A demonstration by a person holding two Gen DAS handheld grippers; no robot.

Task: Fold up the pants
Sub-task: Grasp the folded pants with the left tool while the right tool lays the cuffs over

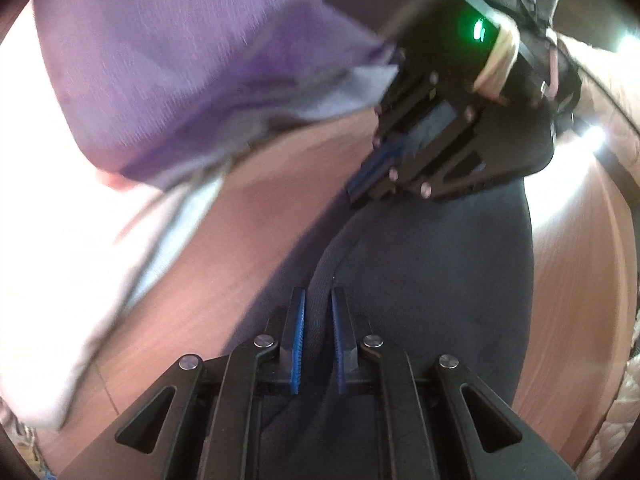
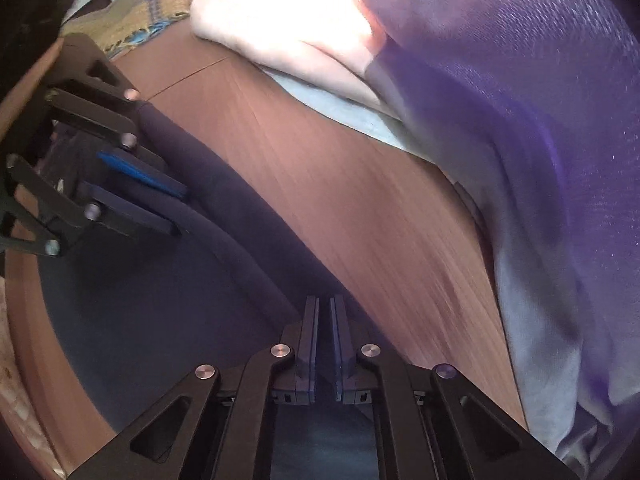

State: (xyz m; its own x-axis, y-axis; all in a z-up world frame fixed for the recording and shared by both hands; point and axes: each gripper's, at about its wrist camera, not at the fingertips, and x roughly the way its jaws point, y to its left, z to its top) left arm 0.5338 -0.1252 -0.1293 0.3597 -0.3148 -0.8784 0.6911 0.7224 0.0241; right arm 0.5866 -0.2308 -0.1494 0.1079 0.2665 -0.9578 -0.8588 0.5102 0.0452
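Left wrist view, nearest zone: the left claw (image 1: 318, 300) is nearly closed, its blue-padded fingers (image 1: 298, 344) pinching a thick seam or band of the dark pants (image 1: 420, 280). The dark fabric fills the gap between the pads and spreads ahead and to the right of them.

Right wrist view, nearest zone: the right claw (image 2: 324, 308) is closed to a narrow slit. Dark fabric of the pants (image 2: 160, 300) lies between and below its fingers, so it appears to grip the cloth edge.

Middle zone: the pants lie on a wood-grain counter (image 1: 248, 232), reddish brown, with the grain running in fine lines. A rolled or folded edge of the pants runs diagonally across the counter (image 2: 320, 184) in the right wrist view. Each claw appears in the other camera: the right claw (image 1: 360, 188) at the far end of the pants, the left claw (image 2: 178, 212) at the left, both on the same dark fabric.

Far zone: a purple cloth (image 1: 180, 60) and a pale blue-grey cloth (image 1: 168, 240) lie on the counter beyond the pants, apart from them. The same purple cloth (image 2: 520, 100) fills the right side of the right wrist view. A woven tan mat (image 2: 136, 20) with a blue fringe lies at the far counter edge. Strong light overexposes a pale fabric (image 2: 280, 20).
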